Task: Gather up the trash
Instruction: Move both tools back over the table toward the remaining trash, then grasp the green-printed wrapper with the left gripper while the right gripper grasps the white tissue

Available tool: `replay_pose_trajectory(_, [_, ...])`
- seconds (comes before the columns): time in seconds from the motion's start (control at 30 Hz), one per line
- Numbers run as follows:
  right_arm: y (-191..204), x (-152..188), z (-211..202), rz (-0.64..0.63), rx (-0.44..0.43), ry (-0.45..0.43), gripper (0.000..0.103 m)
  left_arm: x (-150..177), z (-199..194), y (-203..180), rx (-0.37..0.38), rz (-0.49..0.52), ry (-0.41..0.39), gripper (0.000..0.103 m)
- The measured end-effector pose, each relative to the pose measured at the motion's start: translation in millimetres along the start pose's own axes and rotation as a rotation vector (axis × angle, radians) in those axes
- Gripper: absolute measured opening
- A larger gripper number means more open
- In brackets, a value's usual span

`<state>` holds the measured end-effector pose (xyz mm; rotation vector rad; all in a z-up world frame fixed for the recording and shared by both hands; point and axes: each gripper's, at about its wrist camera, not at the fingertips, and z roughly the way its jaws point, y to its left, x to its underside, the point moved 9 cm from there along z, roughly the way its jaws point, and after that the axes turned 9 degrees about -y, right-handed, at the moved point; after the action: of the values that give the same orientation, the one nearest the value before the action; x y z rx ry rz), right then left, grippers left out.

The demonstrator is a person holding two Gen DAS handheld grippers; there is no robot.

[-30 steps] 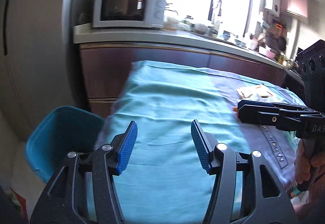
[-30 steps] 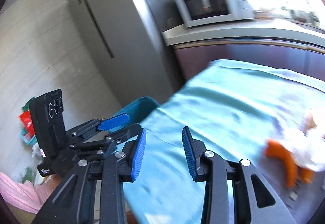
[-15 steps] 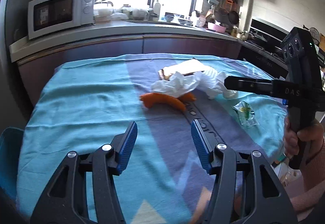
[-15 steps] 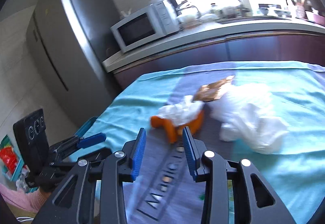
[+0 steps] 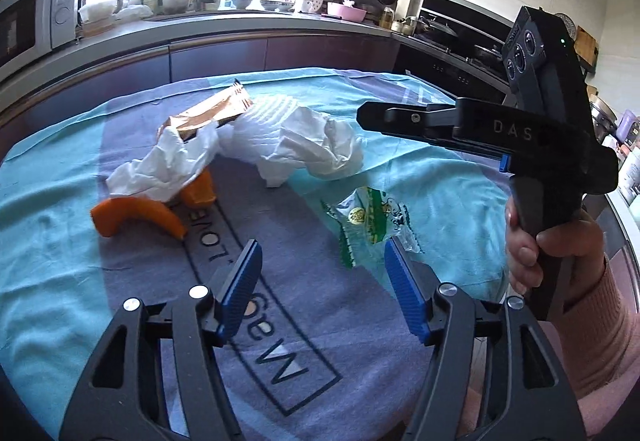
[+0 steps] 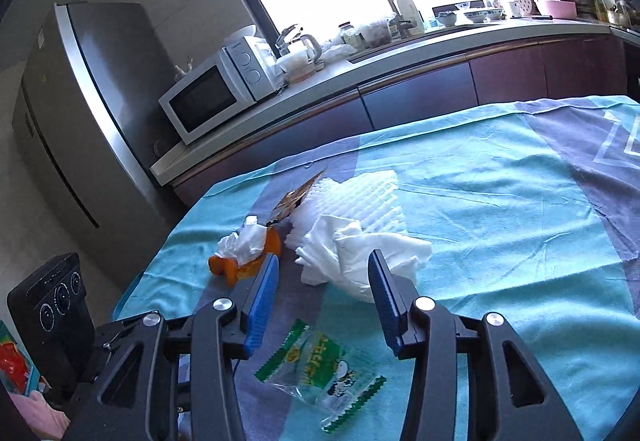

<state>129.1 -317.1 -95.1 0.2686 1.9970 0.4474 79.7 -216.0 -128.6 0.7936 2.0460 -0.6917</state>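
On the teal and grey tablecloth (image 5: 60, 281) lie orange peel (image 5: 136, 219), a crumpled tissue (image 5: 168, 169), a brown wrapper (image 5: 208, 113), a white foam sheet with tissue (image 5: 308, 149) and a green-and-clear wrapper (image 5: 368, 221). My left gripper (image 5: 322, 261) hovers just short of the green wrapper; its jaws are opening with nothing between them. My right gripper (image 6: 324, 269) points at the white tissue (image 6: 360, 253), above the green wrapper (image 6: 320, 369). Its jaws are also opening, empty. The orange peel (image 6: 240, 265) sits by its left finger.
A kitchen counter runs behind the table, with a microwave (image 6: 216, 93) and a fridge (image 6: 80, 121) on the left and a stove (image 5: 452, 37) on the right. A person's hand (image 5: 560, 241) holds the right gripper's handle beside the table's right edge.
Both grippers have swung right, from the table's left end and a blue bin to the trash pile. Both pairs of jaws stand wider than before.
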Motion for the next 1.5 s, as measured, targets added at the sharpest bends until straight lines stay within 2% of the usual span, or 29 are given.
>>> replay_pose_trajectory(0.07, [-7, 0, 2, 0.019, 0.007, 0.003, 0.052, -1, 11, -6, 0.017, -0.005, 0.023, 0.064])
replay_pose_trajectory(0.23, [-19, 2, 11, 0.032, 0.016, 0.021, 0.057, -1, 31, -16, 0.037, -0.014, 0.067, 0.063])
replay_pose_trajectory(0.33, [-23, 2, 19, 0.035, 0.027, 0.032, 0.064, 1, 42, -17, 0.037, -0.025, 0.100, 0.057])
replay_pose_trajectory(0.43, [-24, 1, 27, 0.033, 0.031, 0.048, 0.068, 0, 47, -16, 0.052, -0.054, 0.114, 0.048])
replay_pose_trajectory(0.63, [-21, 5, 41, 0.009, 0.037, 0.093, 0.069, 2, 53, -14, 0.071, -0.089, 0.136, 0.018])
replay_pose_trajectory(0.7, [-20, 8, 43, 0.007, 0.039, 0.104, 0.066, 2, 53, -14, 0.072, -0.094, 0.136, 0.017])
replay_pose_trajectory(0.8, [-22, 12, 44, 0.016, 0.045, 0.118, 0.054, 1, 51, -12, 0.071, -0.099, 0.127, 0.015])
replay_pose_trajectory(0.97, [-22, 13, 41, 0.019, 0.033, 0.118, 0.025, 2, 40, -8, 0.074, -0.103, 0.102, 0.012])
replay_pose_trajectory(1.07, [-20, 12, 38, 0.017, 0.027, 0.110, 0.017, 0, 32, -4, 0.071, -0.111, 0.086, 0.011])
replay_pose_trajectory(1.23, [-16, 10, 26, 0.019, 0.015, 0.090, 0.012, -2, 14, 4, 0.055, -0.119, 0.051, 0.011])
replay_pose_trajectory(1.5, [-14, 6, 5, 0.035, 0.013, 0.060, 0.012, -4, -18, 27, 0.014, -0.148, 0.001, 0.011])
